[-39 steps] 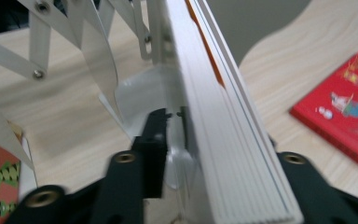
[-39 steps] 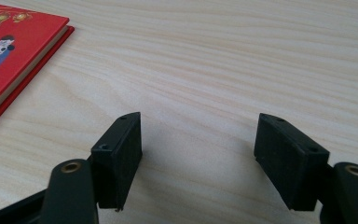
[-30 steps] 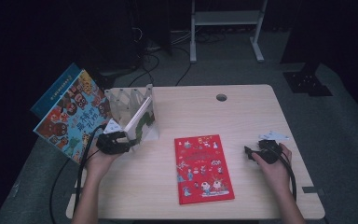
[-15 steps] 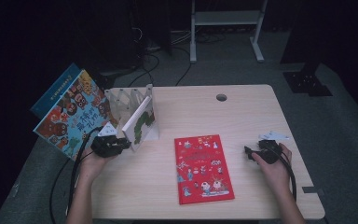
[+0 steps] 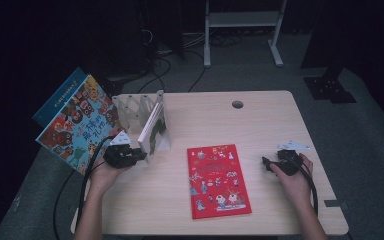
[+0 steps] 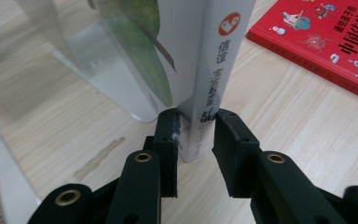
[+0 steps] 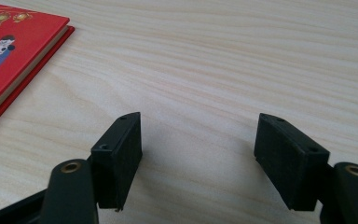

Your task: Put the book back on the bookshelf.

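Note:
A white book [image 5: 153, 126] leans upright in a clear acrylic rack [image 5: 130, 107] at the table's left. My left gripper [image 5: 140, 156] is at the book's near lower corner. In the left gripper view the gripper [image 6: 196, 135] has both jaws pressed against the white spine [image 6: 212, 70], which carries printed characters. A red picture book [image 5: 219, 180] lies flat in the middle of the table, and its corner [image 6: 326, 42] lies beyond the spine. My right gripper [image 5: 266, 163] rests on the table to the right of the red book. It [image 7: 198, 140] is open, with bare wood between its jaws.
Colourful picture books [image 5: 77, 125] lean at the table's left edge beside the rack, with a blue one [image 5: 60, 97] behind. The wooden table [image 5: 260, 125] has a cable hole [image 5: 237, 104] near its far edge. A metal stand [image 5: 242, 20] is on the floor beyond.
My left gripper has shifted slightly at the rack's front corner, staying by the white book. The right gripper has stayed where it was.

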Action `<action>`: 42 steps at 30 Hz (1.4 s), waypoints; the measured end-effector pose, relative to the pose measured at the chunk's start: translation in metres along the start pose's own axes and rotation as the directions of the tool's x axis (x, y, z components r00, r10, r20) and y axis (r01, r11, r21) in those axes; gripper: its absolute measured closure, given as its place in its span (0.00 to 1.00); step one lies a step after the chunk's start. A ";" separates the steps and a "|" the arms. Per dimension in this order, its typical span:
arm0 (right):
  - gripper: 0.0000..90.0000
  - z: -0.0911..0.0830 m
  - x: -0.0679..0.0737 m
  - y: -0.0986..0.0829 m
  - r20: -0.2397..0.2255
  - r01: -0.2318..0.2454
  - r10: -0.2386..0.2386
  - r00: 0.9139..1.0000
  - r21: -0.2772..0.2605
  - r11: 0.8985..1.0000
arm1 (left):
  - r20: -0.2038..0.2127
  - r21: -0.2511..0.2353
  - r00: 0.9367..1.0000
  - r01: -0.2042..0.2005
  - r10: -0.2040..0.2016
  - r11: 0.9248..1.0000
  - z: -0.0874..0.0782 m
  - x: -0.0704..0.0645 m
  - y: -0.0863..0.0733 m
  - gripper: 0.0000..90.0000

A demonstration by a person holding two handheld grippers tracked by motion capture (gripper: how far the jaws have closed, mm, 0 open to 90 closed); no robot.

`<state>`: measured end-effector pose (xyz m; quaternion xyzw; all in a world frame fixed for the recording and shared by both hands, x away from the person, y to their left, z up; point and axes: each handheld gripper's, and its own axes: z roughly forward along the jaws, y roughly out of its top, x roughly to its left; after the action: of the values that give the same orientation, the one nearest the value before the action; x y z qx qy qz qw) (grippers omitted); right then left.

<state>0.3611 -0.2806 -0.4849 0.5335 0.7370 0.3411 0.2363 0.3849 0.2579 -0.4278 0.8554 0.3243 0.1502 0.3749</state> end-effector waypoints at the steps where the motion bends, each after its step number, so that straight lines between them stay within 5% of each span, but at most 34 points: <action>1: 0.34 0.000 0.000 0.000 0.000 0.000 0.000 1.000 0.000 1.000 | 0.003 -0.004 1.000 0.003 -0.003 1.000 0.003 -0.002 0.002 0.77; 19: 0.34 0.000 0.000 0.000 0.000 0.000 0.000 1.000 0.000 1.000 | 0.028 -0.002 0.999 -0.026 0.026 1.000 0.041 -0.025 0.026 0.72; 42: 0.34 0.000 0.000 0.000 0.000 0.000 0.000 1.000 0.000 1.000 | 0.017 -0.006 0.999 -0.032 0.032 0.999 0.039 -0.025 0.025 0.67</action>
<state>0.3611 -0.2805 -0.4849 0.5335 0.7370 0.3412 0.2362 0.3967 0.2076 -0.4362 0.8606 0.3070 0.1500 0.3777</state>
